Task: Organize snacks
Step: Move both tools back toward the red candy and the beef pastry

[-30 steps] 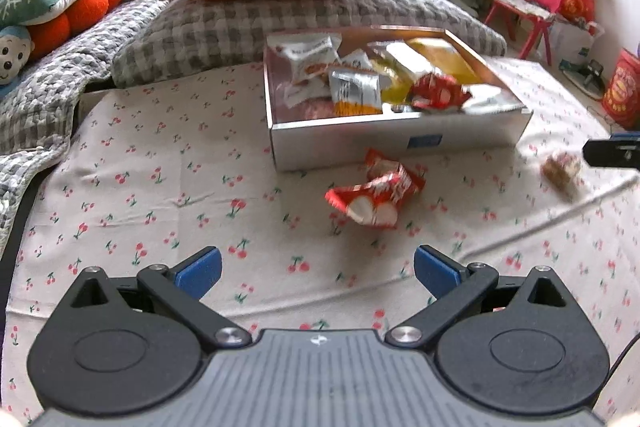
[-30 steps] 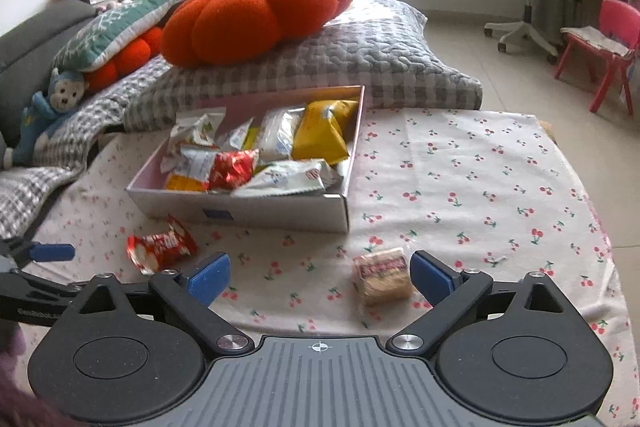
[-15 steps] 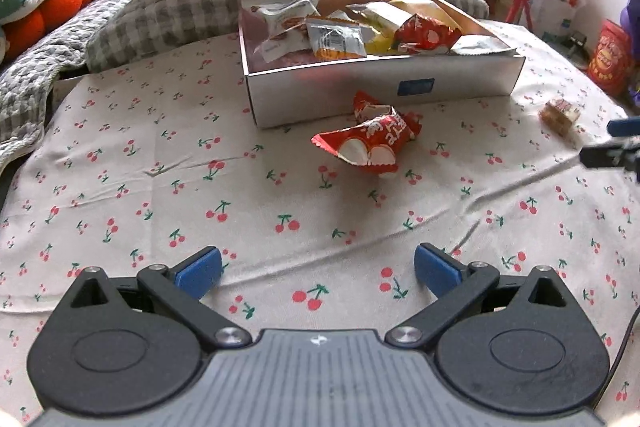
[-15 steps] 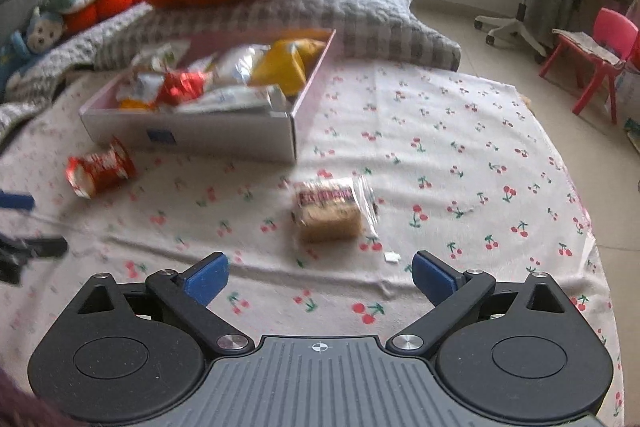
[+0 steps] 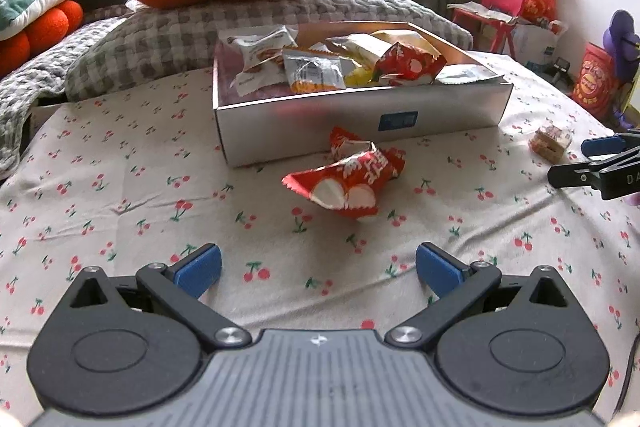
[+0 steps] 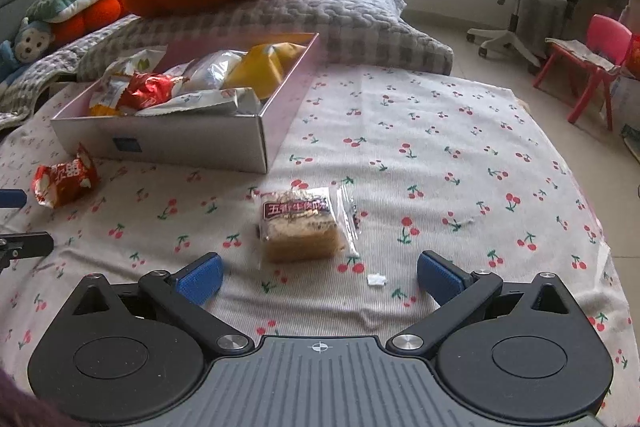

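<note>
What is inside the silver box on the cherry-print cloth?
The silver box holds a loose pile of wrapped snacks: a yellow bag, a red packet, and several white and silvery packets. They overlap, so the box floor and anything beneath them is hidden.
</note>
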Tool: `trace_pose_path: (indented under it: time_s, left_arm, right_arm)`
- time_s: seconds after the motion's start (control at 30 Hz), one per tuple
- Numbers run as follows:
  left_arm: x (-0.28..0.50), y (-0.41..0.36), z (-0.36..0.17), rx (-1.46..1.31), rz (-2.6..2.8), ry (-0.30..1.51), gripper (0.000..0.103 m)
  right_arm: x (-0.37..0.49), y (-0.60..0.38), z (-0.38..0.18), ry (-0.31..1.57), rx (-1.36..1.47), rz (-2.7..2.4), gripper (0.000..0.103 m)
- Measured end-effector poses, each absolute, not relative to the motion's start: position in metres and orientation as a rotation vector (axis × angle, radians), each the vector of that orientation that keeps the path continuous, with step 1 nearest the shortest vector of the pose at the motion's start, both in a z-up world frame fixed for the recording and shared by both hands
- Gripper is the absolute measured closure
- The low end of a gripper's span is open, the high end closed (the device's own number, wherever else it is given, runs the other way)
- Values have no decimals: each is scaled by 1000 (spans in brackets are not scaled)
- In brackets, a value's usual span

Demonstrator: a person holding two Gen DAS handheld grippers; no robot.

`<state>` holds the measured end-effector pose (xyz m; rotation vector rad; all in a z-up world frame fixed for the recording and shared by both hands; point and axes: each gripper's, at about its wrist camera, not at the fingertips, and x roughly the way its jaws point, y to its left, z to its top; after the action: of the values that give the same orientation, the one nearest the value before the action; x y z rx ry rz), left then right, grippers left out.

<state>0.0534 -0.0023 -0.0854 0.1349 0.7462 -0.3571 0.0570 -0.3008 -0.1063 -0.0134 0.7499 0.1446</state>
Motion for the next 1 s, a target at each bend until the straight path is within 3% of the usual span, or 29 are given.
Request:
trace_pose_path:
  time_s: [0.57, 1.0]
  left_arm:
    - [71, -18, -87, 133, -330, 708, 1]
    - [72, -23, -81, 150, -371, 684, 38]
  right_arm:
    - [73, -295, -106, 758, -6, 125, 0]
    - [77, -295, -103, 772, -19, 136, 3]
